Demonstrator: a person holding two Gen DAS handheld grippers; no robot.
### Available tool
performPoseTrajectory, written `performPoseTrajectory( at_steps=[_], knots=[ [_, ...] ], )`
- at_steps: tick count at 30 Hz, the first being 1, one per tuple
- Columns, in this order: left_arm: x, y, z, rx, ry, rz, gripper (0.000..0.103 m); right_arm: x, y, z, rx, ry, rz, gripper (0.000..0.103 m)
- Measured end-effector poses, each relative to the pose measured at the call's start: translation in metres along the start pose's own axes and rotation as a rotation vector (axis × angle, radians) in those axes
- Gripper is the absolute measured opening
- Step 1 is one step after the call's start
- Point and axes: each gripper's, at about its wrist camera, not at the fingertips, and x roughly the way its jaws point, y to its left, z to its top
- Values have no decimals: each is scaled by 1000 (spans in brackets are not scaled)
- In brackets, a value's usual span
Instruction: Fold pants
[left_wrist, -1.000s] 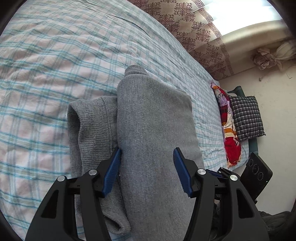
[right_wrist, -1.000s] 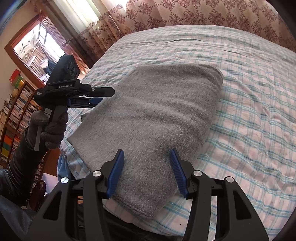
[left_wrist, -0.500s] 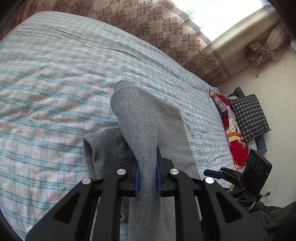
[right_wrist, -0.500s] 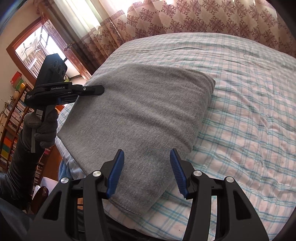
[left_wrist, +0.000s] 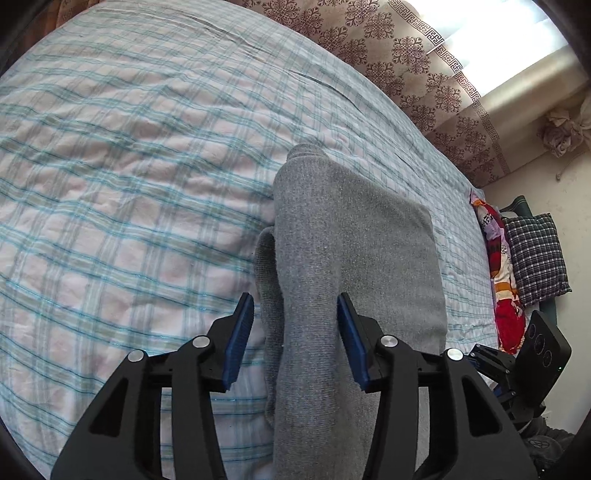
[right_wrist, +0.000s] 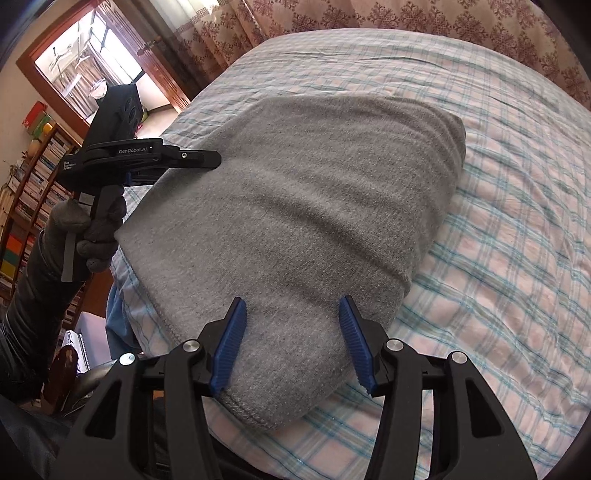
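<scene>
The grey pants (right_wrist: 303, 206) lie folded into a thick rectangle on the plaid bed sheet (right_wrist: 509, 229). In the left wrist view the pants (left_wrist: 351, 258) show their stacked folded edge, with a ribbed layer at the left. My left gripper (left_wrist: 295, 339) is open, its blue pads either side of the fold's near end. My right gripper (right_wrist: 291, 343) is open over the near corner of the pants and holds nothing. The left gripper also shows in the right wrist view (right_wrist: 210, 160), at the pants' left edge.
A patterned curtain (left_wrist: 406, 55) hangs behind the bed. A checked cushion (left_wrist: 535, 254) and a red patterned cloth (left_wrist: 498, 280) lie past the bed's far side. A bookshelf (right_wrist: 26, 192) and a wooden window frame (right_wrist: 74, 74) stand at the left.
My left gripper closed on the folded edge half a second ago and has now opened and let it go. The ribbed layer is tucked further under. The right gripper stayed open.
</scene>
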Motion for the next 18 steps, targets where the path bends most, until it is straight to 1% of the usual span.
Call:
performPoseTrajectory(
  at_steps=[2,3,6,8,12,14,16,18],
  knots=[
    [-14,-11,3,50,-39,59,55,-7,-4,7,0,-28,-17,53],
    [-21,-18,3,75,-55,65,55,-11,-7,14,6,-47,-29,53],
    [-41,-44,1,141,-94,45,55,-19,-16,38,22,-110,-51,53],
    [-47,-63,-5,174,-93,20,55,-18,-24,57,17,-148,-72,53],
    [-39,-107,-31,260,-40,-44,55,1,-45,92,56,-168,-115,53],
    [-29,-127,-48,298,10,-76,55,14,-56,105,92,-159,-121,53],
    [-16,-147,-64,348,51,-82,55,26,-66,113,121,-143,-120,53],
    [-1,-164,-79,398,84,-68,55,37,-72,119,136,-130,-127,53]
  ],
)
